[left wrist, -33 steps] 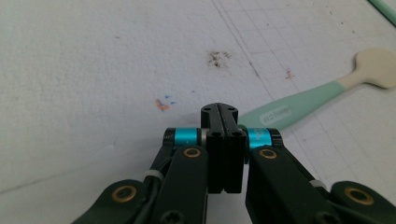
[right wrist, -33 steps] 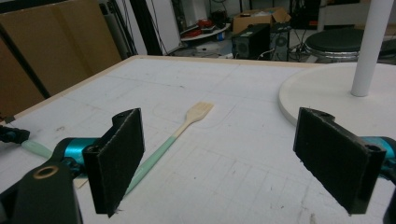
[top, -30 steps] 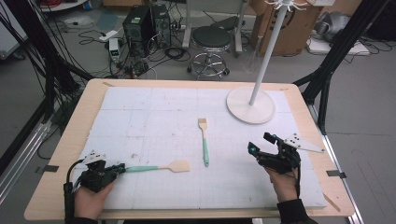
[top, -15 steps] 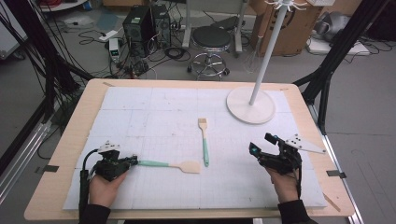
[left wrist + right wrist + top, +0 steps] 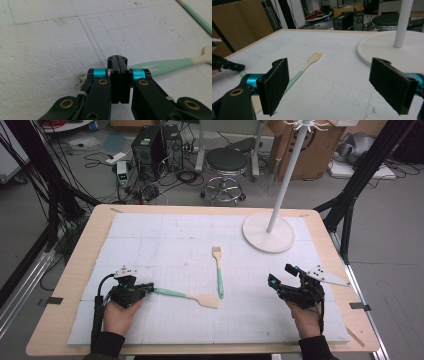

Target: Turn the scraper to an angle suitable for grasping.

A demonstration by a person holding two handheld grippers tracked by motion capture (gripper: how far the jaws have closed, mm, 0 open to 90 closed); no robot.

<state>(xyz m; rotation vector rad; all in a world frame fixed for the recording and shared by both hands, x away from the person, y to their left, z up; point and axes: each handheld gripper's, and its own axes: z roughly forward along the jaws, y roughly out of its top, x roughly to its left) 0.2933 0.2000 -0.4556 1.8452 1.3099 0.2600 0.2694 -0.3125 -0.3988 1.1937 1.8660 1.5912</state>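
A spatula point(image 5: 185, 295) with a mint-green handle and a pale wooden blade lies on the white mat, blade to the right. My left gripper point(image 5: 145, 288) is shut, jaws pressed together, and its tips point(image 5: 117, 58) sit against the handle's end; the handle point(image 5: 162, 66) runs out past the right jaw, not between the pads. A second green-handled wooden utensil point(image 5: 219, 275) lies at the mat's centre, head pointing away, and shows ahead of my right gripper point(image 5: 297, 76). That right gripper point(image 5: 281, 275) hovers open at the right, nothing between its pads point(image 5: 329, 82).
A white coat stand on a round base point(image 5: 267, 232) rises at the back right of the mat point(image 5: 150, 235). The wooden table edge point(image 5: 65, 285) frames the mat. Beyond the table are a stool point(image 5: 227, 162), a computer case and cables on the floor.
My left gripper has slid to the right across the mat, and the spatula has moved right with it, its blade now close to the centre utensil. The right gripper has stayed put.
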